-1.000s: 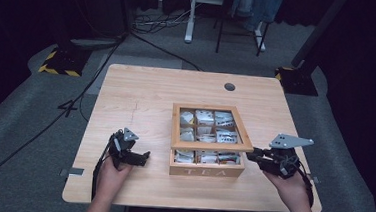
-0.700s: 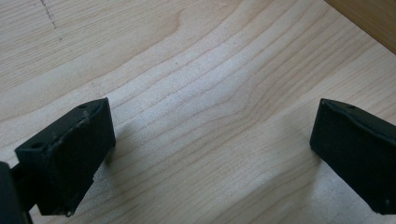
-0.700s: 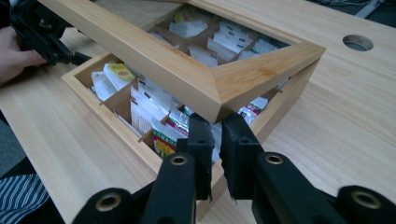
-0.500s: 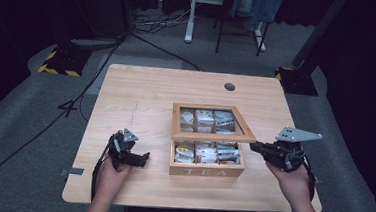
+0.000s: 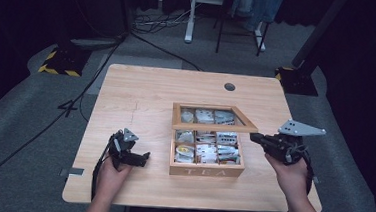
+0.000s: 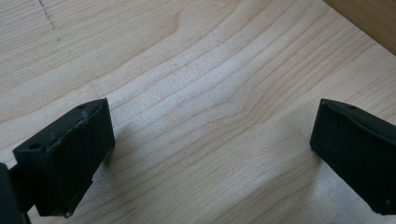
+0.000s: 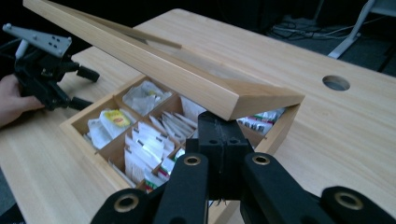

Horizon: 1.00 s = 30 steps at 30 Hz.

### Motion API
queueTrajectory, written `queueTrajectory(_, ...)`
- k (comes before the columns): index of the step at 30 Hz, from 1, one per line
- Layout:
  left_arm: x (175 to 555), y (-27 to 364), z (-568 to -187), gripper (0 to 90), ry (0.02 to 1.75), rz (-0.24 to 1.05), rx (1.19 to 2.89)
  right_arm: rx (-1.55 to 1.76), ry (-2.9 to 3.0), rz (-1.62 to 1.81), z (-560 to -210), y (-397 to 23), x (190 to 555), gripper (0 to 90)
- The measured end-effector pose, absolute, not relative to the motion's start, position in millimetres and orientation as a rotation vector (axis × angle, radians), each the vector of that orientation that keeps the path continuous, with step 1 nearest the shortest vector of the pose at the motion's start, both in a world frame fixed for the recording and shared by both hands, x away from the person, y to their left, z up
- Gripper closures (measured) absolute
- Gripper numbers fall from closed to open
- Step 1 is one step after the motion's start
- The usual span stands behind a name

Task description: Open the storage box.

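Two grippers are on show, one in each hand, and the action is all on the right. The right gripper (image 5: 255,137) sits at the right side of the tea box (image 5: 206,170), its jaws pressed together with nothing between them; they have just been closing. In the right gripper view the closed tips (image 7: 219,135) are tucked right under the front corner of the lid (image 7: 187,79), which rests on top of them, tilted up off the box. From the high view the lid (image 5: 215,122) is raised at its front edge and hinged along the back, its glass pane framed in wood.

Under it, the compartments are open to view: paper tea bags (image 7: 140,144) packed upright in the middle ones, a bag with a yellow label (image 7: 114,119) in a near compartment, more white bags (image 5: 208,116) at the back under the pane. The box stands near the middle of the table (image 5: 142,93), a little toward the person's side, with "TEA" on its front wall.

Over on the left, the left gripper (image 5: 144,158) rests low on the table, well apart from the box. Its jaws are spread wide, bare wood between them, as the left gripper view (image 6: 212,140) makes plain. A round hole (image 5: 230,87) sits in the tabletop beyond the box.
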<state>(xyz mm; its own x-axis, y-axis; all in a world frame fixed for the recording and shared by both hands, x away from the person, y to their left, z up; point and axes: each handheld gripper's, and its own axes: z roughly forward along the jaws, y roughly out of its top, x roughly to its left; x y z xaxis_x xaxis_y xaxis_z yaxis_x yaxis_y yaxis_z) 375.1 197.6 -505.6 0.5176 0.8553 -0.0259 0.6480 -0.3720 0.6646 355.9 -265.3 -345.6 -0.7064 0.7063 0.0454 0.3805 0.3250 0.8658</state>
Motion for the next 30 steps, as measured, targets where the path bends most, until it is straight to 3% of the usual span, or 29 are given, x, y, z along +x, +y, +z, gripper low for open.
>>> queueTrajectory(30,375.0,197.5,-505.4,0.3,1.22,0.431,2.139,0.896,1.887,1.286,-340.3,-240.5,358.6,90.0)
